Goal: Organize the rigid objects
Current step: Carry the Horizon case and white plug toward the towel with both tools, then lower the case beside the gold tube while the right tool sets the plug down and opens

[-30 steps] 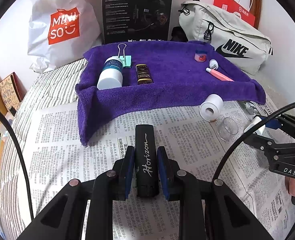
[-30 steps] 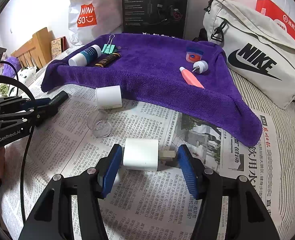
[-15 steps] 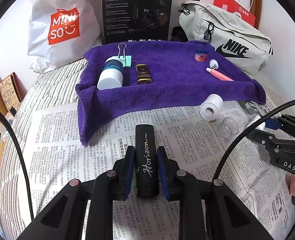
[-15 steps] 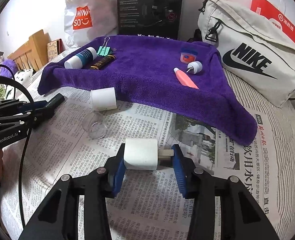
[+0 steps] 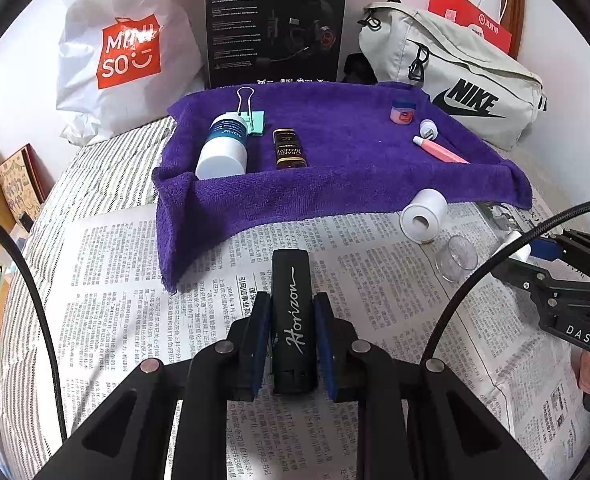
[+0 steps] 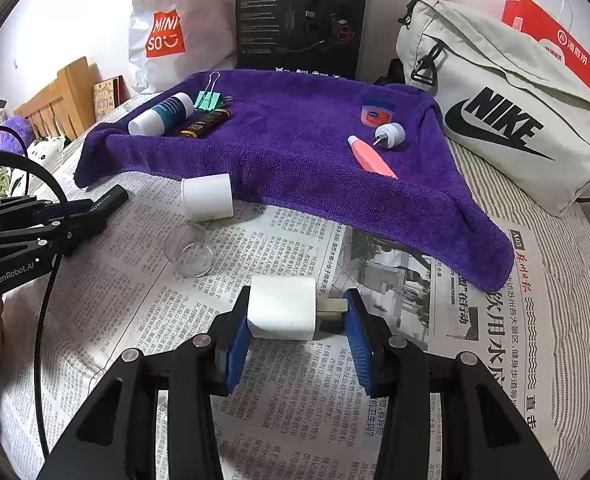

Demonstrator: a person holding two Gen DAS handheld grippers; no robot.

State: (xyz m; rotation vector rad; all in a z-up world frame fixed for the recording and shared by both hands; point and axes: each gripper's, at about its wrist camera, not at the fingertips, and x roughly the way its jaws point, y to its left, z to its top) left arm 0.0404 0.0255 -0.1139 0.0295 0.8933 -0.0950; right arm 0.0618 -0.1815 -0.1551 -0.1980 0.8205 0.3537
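Nearest, the left gripper [image 5: 293,336] is clamped on a black Horizon stick [image 5: 293,316] lying on the newspaper [image 5: 115,280]. The right gripper [image 6: 299,316] has just closed on a white plug adapter [image 6: 281,308]. At one o'clock, a white roll [image 5: 423,216] and clear cup [image 5: 455,258] wait. Beyond, at twelve, the purple towel [image 5: 335,184] already carries six sorted items.
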